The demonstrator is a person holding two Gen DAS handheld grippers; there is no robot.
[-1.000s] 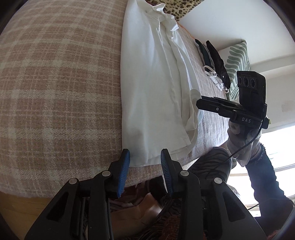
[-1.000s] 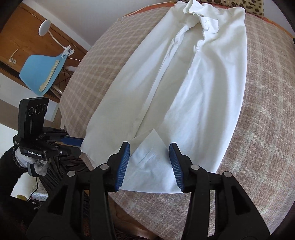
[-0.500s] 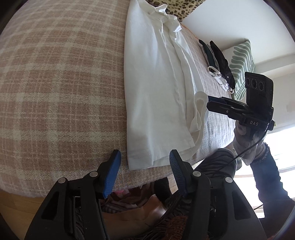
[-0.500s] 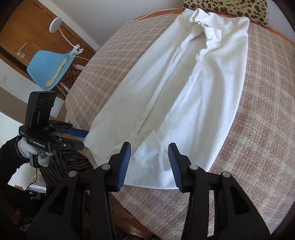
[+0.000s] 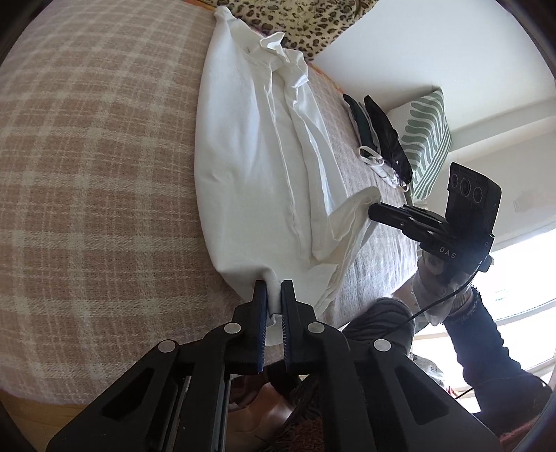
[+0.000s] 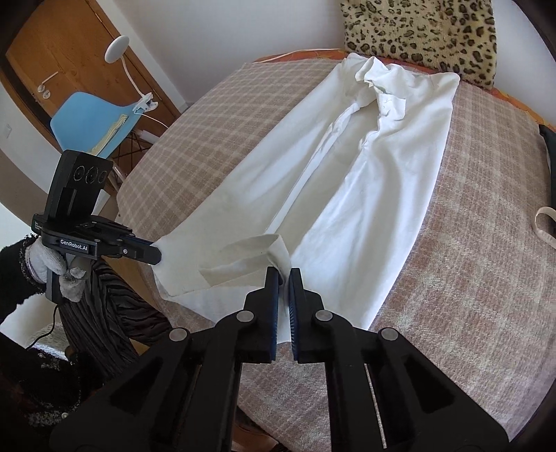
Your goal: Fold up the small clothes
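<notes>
A white collared shirt (image 5: 250, 156) lies lengthwise on the plaid blanket (image 5: 87, 174), collar at the far end. My left gripper (image 5: 274, 288) is closing its jaws tight on the shirt's near hem corner, with cloth pinched between the blue pads. In the right wrist view the shirt (image 6: 365, 180) spreads ahead, and my right gripper (image 6: 284, 278) is likewise closing its jaws on the other part of the hem, lifted into a small fold. Each view shows the other gripper at the hem: the right (image 5: 371, 212), the left (image 6: 158, 253).
A leopard-print pillow (image 6: 417, 31) lies past the collar. Dark garments (image 5: 382, 132) and a green leaf-pattern pillow (image 5: 427, 146) sit on the bed's right side. A blue chair (image 6: 93, 121), a white clip lamp (image 6: 118, 52) and a wooden door stand left of the bed.
Both grippers went from open over the hem to shut on it. The hem has lifted slightly off the blanket at both grips.
</notes>
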